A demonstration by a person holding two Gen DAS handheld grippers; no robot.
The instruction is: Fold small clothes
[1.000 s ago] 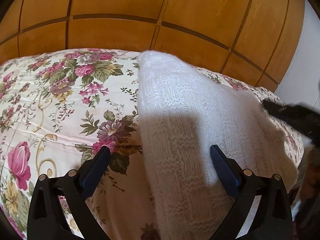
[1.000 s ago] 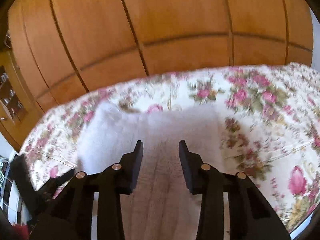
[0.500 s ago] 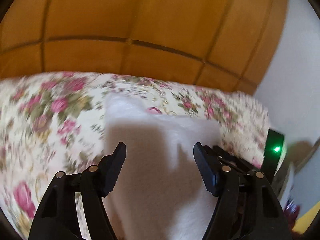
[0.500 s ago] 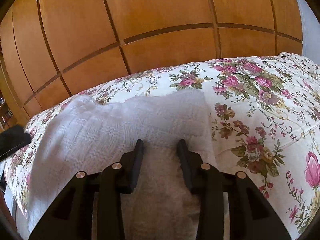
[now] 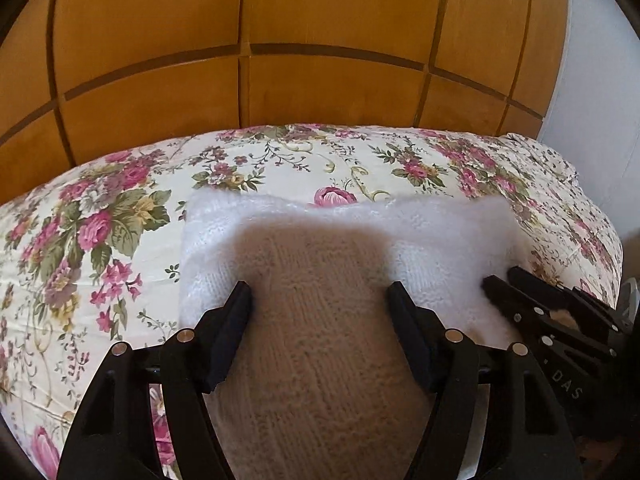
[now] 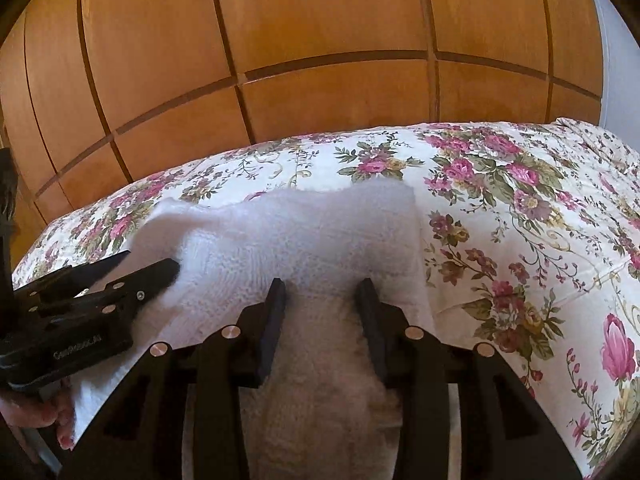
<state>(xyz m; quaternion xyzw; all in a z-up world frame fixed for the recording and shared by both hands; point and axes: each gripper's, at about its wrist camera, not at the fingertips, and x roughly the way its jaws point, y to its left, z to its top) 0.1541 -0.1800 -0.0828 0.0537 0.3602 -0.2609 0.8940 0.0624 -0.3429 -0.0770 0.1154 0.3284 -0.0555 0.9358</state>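
Both grippers, left gripper (image 5: pixel 320 296) wider than right gripper (image 6: pixel 320 292), straddle the white knit (image 5: pixel 440 236) unpinched; pinch its near edge evenly before lifting.

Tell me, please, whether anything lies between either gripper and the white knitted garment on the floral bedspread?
Nothing visible does. The white knitted garment lies flat on the floral bedspread, and the left gripper and right gripper both sit directly over it with open jaws, side by side, with no other object between them and the fabric.
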